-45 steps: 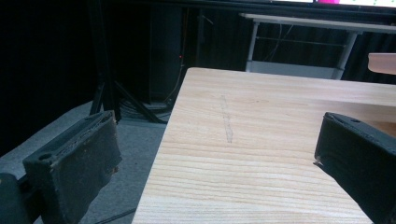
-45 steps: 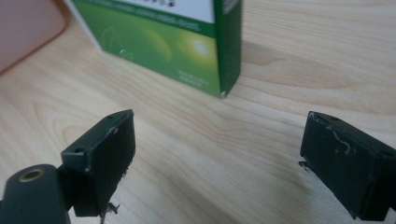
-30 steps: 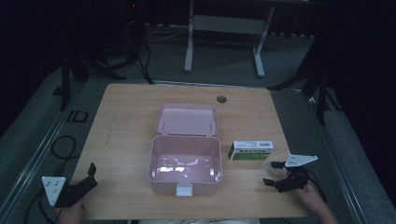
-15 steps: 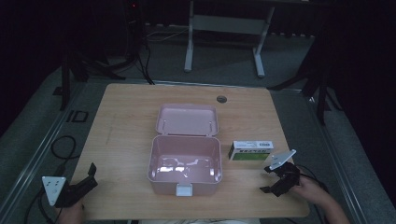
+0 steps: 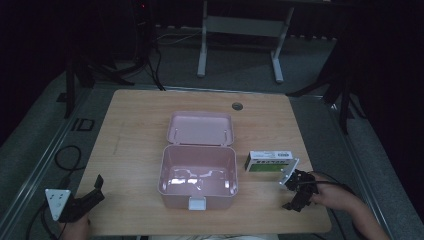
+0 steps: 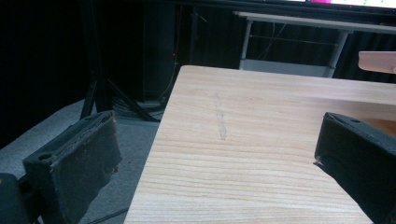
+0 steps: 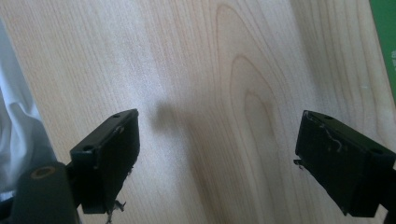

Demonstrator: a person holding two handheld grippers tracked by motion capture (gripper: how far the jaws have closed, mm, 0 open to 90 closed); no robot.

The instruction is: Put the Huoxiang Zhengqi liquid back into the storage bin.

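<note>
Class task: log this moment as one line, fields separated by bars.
pink box: open, empty, mid-table | green-white carton: flat, right of box | left gripper: open, near-left edge | right gripper: open, beside carton, holding nothing

Left gripper (image 5: 92, 192) and right gripper (image 5: 299, 192) low, jaws wide apart

— Obstacles, centre of frame?
— One pink box (image 5: 199, 172), open, its lid (image 5: 201, 128) laid back toward the top of the frame. Just to its right, a green-and-white carton (image 5: 268, 161), with the right gripper (image 5: 299, 192) close below it, jaws apart.

— Free room?
— Bare table (image 5: 135, 130) across the left third, from upper left down to the left gripper (image 5: 82, 202) at the lower left corner. Also a bare strip along the top edge, save one small round grommet (image 5: 237, 106).
</note>
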